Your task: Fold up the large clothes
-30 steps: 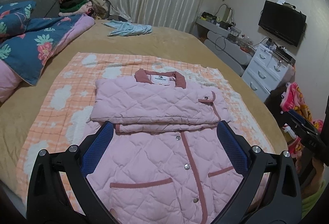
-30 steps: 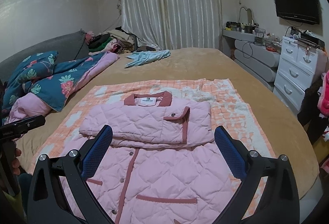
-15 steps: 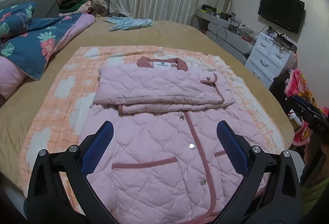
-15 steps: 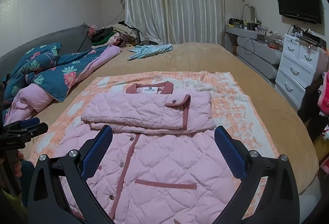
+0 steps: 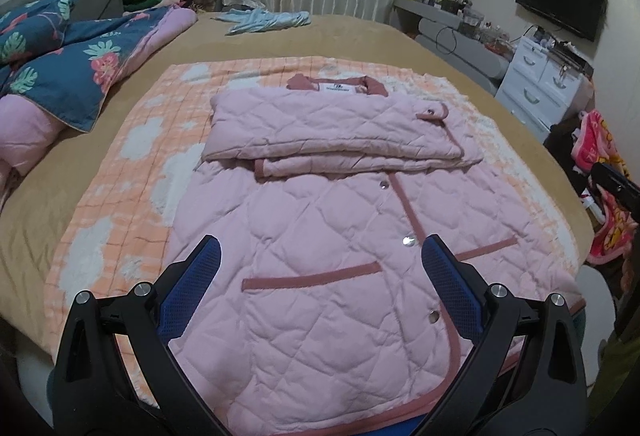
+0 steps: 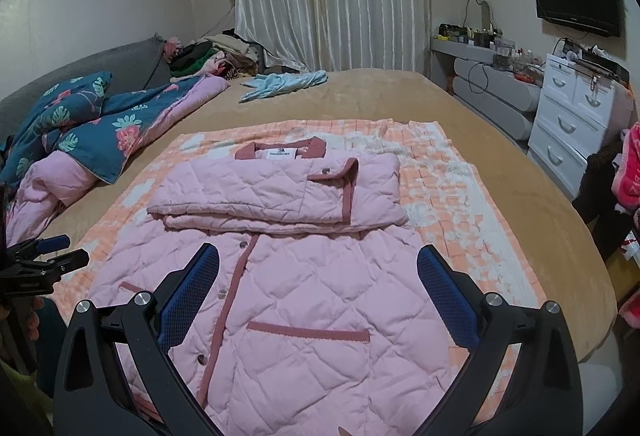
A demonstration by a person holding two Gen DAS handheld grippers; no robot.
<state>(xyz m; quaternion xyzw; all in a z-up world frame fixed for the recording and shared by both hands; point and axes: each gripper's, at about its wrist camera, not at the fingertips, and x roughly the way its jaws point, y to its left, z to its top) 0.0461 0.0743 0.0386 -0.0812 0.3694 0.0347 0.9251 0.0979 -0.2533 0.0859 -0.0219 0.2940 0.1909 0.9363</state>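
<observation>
Both claws had drawn back toward the near edge of the bed over the last second, so that more of the jacket's lower half and its hem came into view beneath them. The left claw (image 5: 320, 272) hung wide and empty above the lower front of the pink quilted jacket (image 5: 320, 236), its blue pads (image 5: 450, 284) clear of the cloth, with the left pocket trim just ahead of it. The right claw (image 6: 318, 284) was likewise spread wide and held nothing, poised over the right pocket (image 6: 308, 332). The jacket lay flat on an orange checked blanket (image 5: 140, 164) spread over the bed (image 6: 480, 140), directly ahead of and below both claws. Its two sleeves (image 6: 276, 192) were already folded across the chest in a neat band just below the collar (image 5: 336, 84), farther ahead of the claws. That much seemed done; the body still lay at full length, so the remaining work was probably to take the hem near the claws and bring it up over the sleeves, perhaps followed by another fold. No grip on the hem had yet been made.
</observation>
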